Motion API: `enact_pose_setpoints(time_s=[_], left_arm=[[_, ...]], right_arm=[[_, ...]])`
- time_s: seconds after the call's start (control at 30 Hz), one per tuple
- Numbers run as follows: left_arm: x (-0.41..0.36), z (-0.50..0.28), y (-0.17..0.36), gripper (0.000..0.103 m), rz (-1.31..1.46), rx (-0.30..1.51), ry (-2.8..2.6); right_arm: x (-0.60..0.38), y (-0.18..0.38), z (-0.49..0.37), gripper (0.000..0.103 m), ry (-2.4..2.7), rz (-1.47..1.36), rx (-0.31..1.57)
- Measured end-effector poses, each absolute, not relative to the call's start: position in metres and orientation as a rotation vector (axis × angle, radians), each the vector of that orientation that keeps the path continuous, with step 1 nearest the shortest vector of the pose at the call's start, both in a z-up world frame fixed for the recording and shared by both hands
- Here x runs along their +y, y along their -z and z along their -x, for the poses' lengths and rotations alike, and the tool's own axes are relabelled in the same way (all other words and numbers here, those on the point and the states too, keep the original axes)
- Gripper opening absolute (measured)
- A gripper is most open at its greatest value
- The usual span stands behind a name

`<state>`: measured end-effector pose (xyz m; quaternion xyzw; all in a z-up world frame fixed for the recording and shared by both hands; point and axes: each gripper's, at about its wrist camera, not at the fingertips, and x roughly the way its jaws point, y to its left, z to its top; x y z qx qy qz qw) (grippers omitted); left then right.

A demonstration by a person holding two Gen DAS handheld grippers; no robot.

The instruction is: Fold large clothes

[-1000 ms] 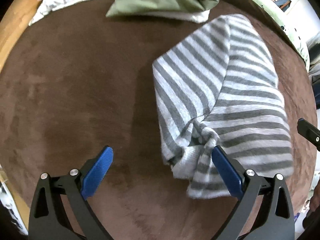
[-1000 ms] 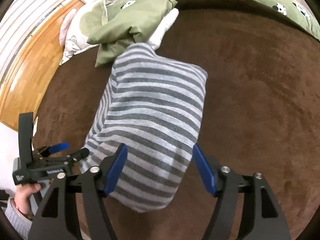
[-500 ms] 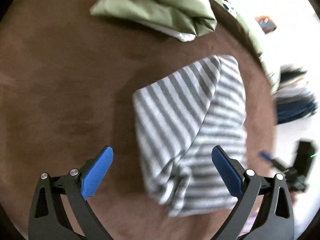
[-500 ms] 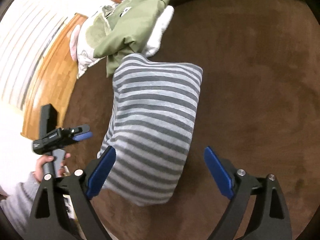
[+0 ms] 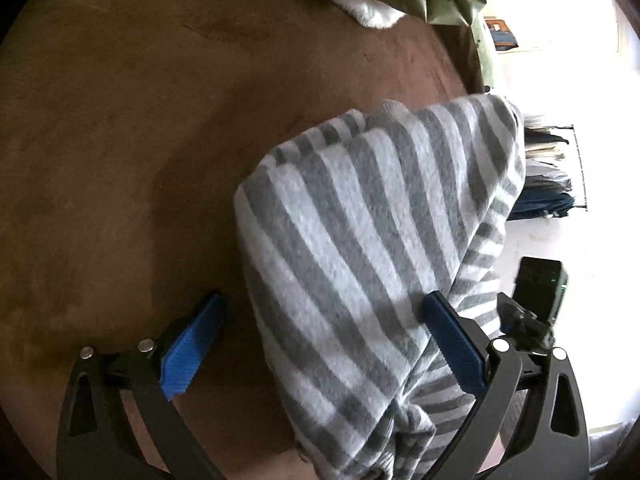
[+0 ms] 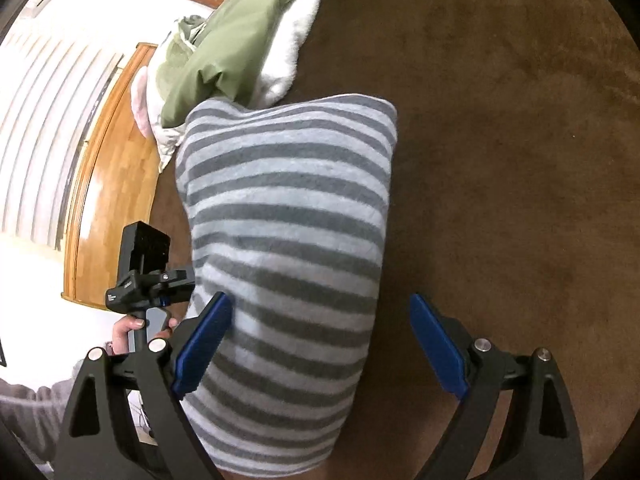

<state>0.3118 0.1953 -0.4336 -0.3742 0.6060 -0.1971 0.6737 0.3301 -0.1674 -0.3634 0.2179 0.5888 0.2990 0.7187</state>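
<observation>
Bed, covered with a brown plush blanket (image 6: 500, 140). Lying directly on it: one folded garment with grey and white stripes (image 6: 288, 240), set lengthwise near the middle; one folded green fabric bundle (image 6: 224, 56) at the far end, resting over a white fleecy item (image 6: 292, 52). The striped garment's far edge reaches just beside this pile. A wooden board (image 6: 112, 184) borders the bed's side.
</observation>
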Motion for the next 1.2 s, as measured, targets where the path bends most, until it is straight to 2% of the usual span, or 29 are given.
enact_pose_setpoints(time_s=[0.33,0.77,0.87,0.93,1.0,1.1,1.2], left_arm=[[0.167,-0.335,0.43,0.096,0.776,1.388,0.522],[0.136,-0.367,0.431,0.097,0.791,1.406,0.592],[0.121,-0.375,0.424,0.096,0.701,1.439,0.579],[0.111,-0.379,0.42,0.095,0.632,1.462,0.569],[0.101,-0.384,0.413,0.074,0.587,1.472,0.566],[0.092,-0.387,0.4,0.057,0.537,1.443,0.536],[0.085,-0.385,0.387,0.046,0.487,1.402,0.484]], right_arm=[[-0.166,0.396,-0.344,0.092,-0.804,-0.742,1.375],[-0.136,0.413,-0.356,0.095,-0.825,-0.646,1.447],[-0.124,0.405,-0.355,0.088,-0.773,-0.579,1.432],[-0.123,0.401,-0.352,0.077,-0.732,-0.567,1.428],[-0.123,0.396,-0.348,0.072,-0.69,-0.544,1.419],[-0.118,0.387,-0.343,0.066,-0.663,-0.497,1.394],[-0.117,0.385,-0.341,0.064,-0.674,-0.499,1.392]])
